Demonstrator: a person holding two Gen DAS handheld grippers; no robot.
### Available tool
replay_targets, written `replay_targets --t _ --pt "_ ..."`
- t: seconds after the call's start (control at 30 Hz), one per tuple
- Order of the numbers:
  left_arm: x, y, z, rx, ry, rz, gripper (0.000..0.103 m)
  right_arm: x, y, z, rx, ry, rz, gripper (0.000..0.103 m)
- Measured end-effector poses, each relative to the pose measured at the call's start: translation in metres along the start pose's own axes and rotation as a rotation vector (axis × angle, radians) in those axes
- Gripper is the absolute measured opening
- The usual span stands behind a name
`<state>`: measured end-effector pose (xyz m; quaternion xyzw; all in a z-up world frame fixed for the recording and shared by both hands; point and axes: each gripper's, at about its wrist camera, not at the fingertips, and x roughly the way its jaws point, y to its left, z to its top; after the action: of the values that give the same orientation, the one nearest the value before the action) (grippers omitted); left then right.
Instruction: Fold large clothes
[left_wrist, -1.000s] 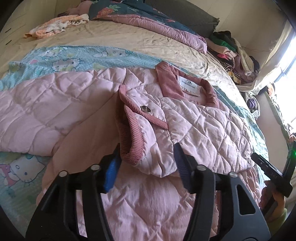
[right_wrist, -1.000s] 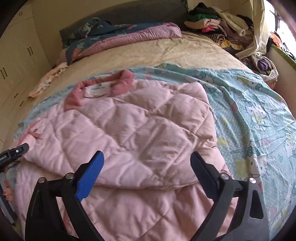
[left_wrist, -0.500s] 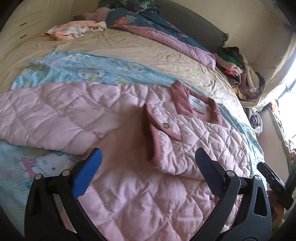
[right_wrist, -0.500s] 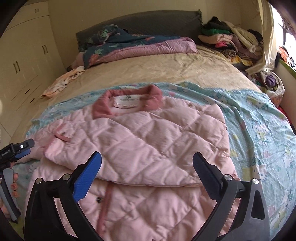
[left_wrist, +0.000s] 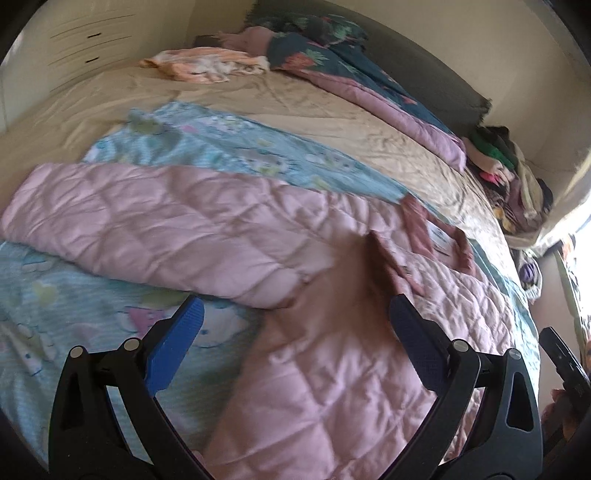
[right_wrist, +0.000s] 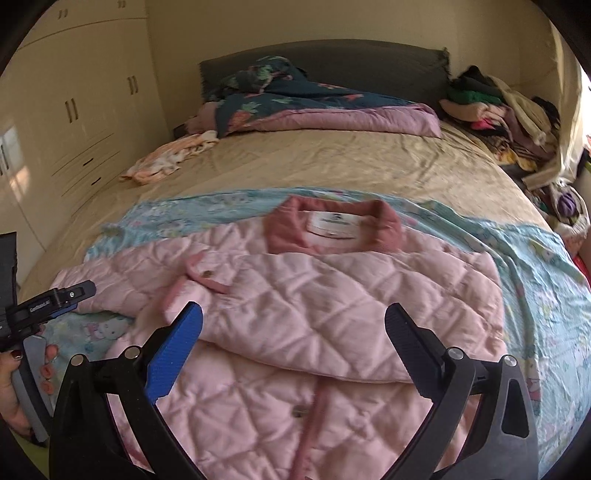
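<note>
A pink quilted jacket (right_wrist: 332, 302) with a darker pink collar (right_wrist: 384, 225) lies on a light blue cartoon sheet (right_wrist: 535, 266) on the bed. One sleeve is folded across its front, with the cuff (right_wrist: 199, 277) at the left. The other sleeve (left_wrist: 155, 221) stretches out to the left in the left wrist view. My left gripper (left_wrist: 293, 314) is open and empty above the jacket's (left_wrist: 332, 369) side, by that sleeve. My right gripper (right_wrist: 293, 317) is open and empty above the jacket's lower front.
A beige bedsheet (right_wrist: 332, 162) covers the bed. A dark floral quilt (right_wrist: 295, 99) lies by the headboard, a peach garment (right_wrist: 166, 158) at the far left, and a pile of clothes (right_wrist: 498, 107) at the far right. Cream wardrobes (right_wrist: 74, 110) stand left.
My left gripper opened, let go of the folded sleeve's cuff and drew back to the left. My right gripper drew back and rose, staying open. The jacket lies still.
</note>
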<state>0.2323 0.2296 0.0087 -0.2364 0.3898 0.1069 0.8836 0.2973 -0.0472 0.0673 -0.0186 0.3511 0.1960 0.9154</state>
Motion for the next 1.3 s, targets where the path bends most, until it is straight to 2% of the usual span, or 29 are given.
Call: replay_targets --t 0.33,0.8,1.3 --pt "-0.012 0.058 -0.002 -0.081 -0.013 0.055 0.094 0.014 0.064 0.002 -0.074 0.022 0.065 0.098" --pt "-0.013 0.117 -0.001 -0.167 -0.013 0.111 0.094 0.033 0.135 -0.002 -0.163 0.054 0.136 0.098" --pt "0.004 0.174 0.003 -0.280 -0.025 0.159 0.094 0.057 0.176 -0.013 -0.205 0.096 0.178 0.098"
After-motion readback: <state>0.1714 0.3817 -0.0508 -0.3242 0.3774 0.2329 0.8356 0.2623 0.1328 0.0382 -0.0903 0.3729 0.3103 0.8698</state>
